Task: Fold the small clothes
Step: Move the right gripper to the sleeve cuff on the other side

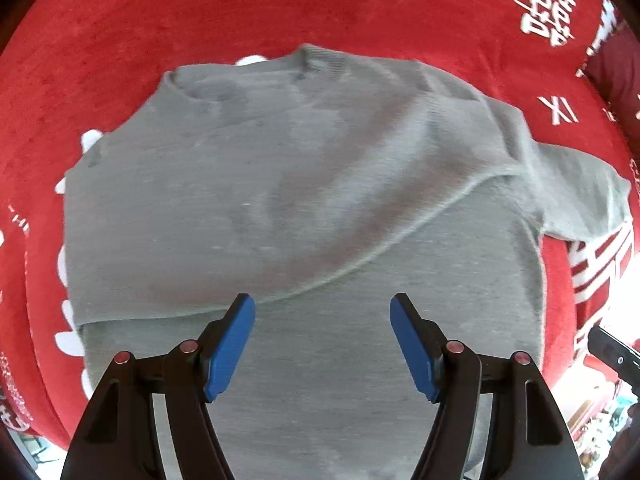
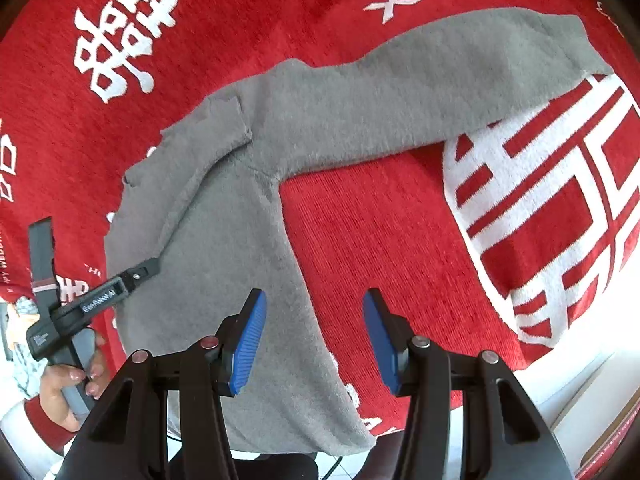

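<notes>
In the left wrist view, the surface (image 1: pixel 400 8) is seen covered by a red cloth printed with white characters and numerals. A grey sweater (image 1: pixel 280 184) is laid flat across the middle of it, its neckline toward the far edge. One sleeve is folded across the body, its edge running diagonally, and the other sleeve is stretched toward the right edge. The left gripper (image 1: pixel 322 344) is held above the near part of the sweater, and its blue fingers (image 1: pixel 230 346) are spread wide apart with nothing between them. A cluttered patch of room is glimpsed past the near right corner, too blurred to be made out.

In the right wrist view, the same red cloth (image 2: pixel 380 232) is shown, with a large white emblem toward the right edge. The grey sweater (image 2: pixel 224 216) lies left of centre, one sleeve extended to the far right. The right gripper (image 2: pixel 314 340) is positioned over the sweater's side edge, its fingers (image 2: pixel 248 344) spread and holding nothing. The left gripper (image 2: pixel 92 296) is seen at the left edge, held in a hand (image 2: pixel 68 384) with a red cuff. A pale floor is visible beyond the near right corner.
</notes>
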The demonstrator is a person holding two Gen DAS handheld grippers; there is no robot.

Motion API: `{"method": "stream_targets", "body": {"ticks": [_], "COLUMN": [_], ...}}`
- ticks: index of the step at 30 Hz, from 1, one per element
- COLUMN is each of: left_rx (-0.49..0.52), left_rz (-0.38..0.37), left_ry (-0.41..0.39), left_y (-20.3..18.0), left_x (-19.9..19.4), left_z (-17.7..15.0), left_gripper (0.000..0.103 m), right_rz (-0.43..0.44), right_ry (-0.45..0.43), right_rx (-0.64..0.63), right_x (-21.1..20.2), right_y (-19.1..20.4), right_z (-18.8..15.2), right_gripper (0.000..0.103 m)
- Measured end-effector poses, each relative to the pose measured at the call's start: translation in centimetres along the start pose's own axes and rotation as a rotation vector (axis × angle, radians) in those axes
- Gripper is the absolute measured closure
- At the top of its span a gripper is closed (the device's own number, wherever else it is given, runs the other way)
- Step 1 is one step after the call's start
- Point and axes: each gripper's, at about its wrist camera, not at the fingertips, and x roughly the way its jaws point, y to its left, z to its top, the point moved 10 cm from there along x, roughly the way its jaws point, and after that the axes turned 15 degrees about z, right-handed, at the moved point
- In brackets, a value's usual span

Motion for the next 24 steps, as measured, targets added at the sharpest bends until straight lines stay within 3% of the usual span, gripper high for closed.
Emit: {"method": "stream_targets", "body": {"ticks": [2,13,24], "left_rx": [0.014,0.056,0.067], "left_rz": [-0.007,-0.012,-0.025], "left_ry": [-0.002,0.004,-0.001], "left_y": [-1.4,-4.2,-3.6], "left_x": [-0.2,0.8,0.0], "left_z": [0.0,1.2,1.0], "left_gripper": [0.032,0.032,0.032], "right_rz": [0.014,0.012,0.01], "right_ry": [-0.008,0.009,-0.002], "right_rx": [0.01,0.058,0.067], "right_x": [-0.3,-0.6,-1.0], "right_y": [-0.1,-1.0,-1.1], "right_z": [0.1,-0.3,0.1], "right_gripper": [0.042,0.042,0.042]}}
